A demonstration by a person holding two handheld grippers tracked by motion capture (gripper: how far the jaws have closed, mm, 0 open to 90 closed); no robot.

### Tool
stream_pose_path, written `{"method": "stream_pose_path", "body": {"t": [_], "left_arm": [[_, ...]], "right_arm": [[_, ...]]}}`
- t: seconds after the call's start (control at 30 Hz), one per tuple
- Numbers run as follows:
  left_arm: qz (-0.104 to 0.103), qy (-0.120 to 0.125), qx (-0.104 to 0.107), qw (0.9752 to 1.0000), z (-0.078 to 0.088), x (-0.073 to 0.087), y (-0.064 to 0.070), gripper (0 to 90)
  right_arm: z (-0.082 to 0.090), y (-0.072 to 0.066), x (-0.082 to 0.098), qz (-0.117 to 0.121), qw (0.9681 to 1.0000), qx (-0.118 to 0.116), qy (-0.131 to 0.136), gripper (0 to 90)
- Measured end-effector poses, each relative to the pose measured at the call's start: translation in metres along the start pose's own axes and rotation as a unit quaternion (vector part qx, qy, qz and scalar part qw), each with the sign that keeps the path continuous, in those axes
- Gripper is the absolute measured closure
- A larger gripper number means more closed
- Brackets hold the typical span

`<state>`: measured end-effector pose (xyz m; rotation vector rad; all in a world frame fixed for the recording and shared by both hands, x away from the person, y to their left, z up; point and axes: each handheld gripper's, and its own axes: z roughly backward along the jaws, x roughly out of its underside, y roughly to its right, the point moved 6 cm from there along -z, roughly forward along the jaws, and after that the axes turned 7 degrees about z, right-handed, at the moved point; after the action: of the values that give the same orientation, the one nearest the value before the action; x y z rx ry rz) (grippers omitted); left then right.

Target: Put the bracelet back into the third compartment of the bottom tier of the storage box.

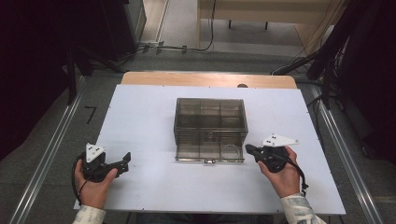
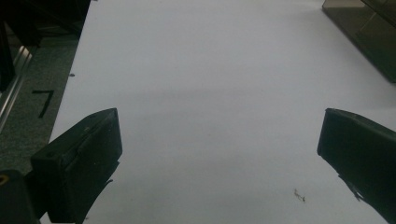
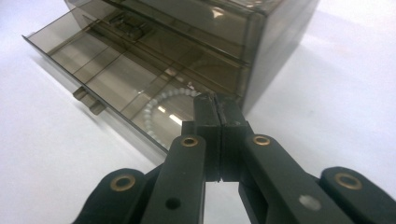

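High view: a smoked translucent drawer organizer (image 1: 210, 122) stands at the centre of the white table (image 1: 140, 121), its long axis running left to right across the frame and its front facing the bottom edge. The bottom drawer (image 1: 209, 152) is pulled out toward the bottom of the frame; a white bead bracelet (image 1: 229, 150) lies in its right compartment. The left gripper (image 1: 122, 162) sits at lower left, jaws spread apart and pointing right. The right gripper (image 1: 248, 149) sits at lower right, just beside the drawer's right corner, pointing left. Left gripper view: both jaws stand wide apart over bare table, with the organizer's corner (image 2: 369, 37) at upper right. Right gripper view: the jaws are pressed together with nothing between them, tips near the drawer's corner; the bracelet (image 3: 159, 109) lies just beyond them, and the drawer handle (image 3: 88, 100) shows at centre left.
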<state>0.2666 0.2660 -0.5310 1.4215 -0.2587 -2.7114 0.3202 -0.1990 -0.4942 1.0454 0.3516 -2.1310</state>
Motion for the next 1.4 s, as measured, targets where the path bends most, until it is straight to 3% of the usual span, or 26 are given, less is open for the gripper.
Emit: {"method": "stream_pose_path", "body": {"t": [0.4, 0.97, 1.27, 1.4], "left_arm": [[-0.003, -0.003, 0.0, 1.0, -0.001, 0.001, 0.001, 0.0], [-0.002, -0.004, -0.001, 1.0, -0.002, 0.001, 0.001, 0.0], [-0.002, -0.004, -0.002, 1.0, -0.002, 0.001, 0.002, 0.0], [-0.003, -0.005, -0.002, 1.0, -0.002, 0.001, 0.001, 0.0]], "right_arm": [[0.027, 0.032, 0.02, -0.02, 0.9989, 0.043, 0.001, 86.3], [0.059, 0.069, 0.051, -0.06, 0.9925, 0.106, -0.006, 81.9], [0.072, 0.082, 0.067, -0.075, 0.9884, 0.132, -0.013, 73.1], [0.075, 0.088, 0.075, -0.083, 0.9854, 0.147, -0.024, 60.2]]}}
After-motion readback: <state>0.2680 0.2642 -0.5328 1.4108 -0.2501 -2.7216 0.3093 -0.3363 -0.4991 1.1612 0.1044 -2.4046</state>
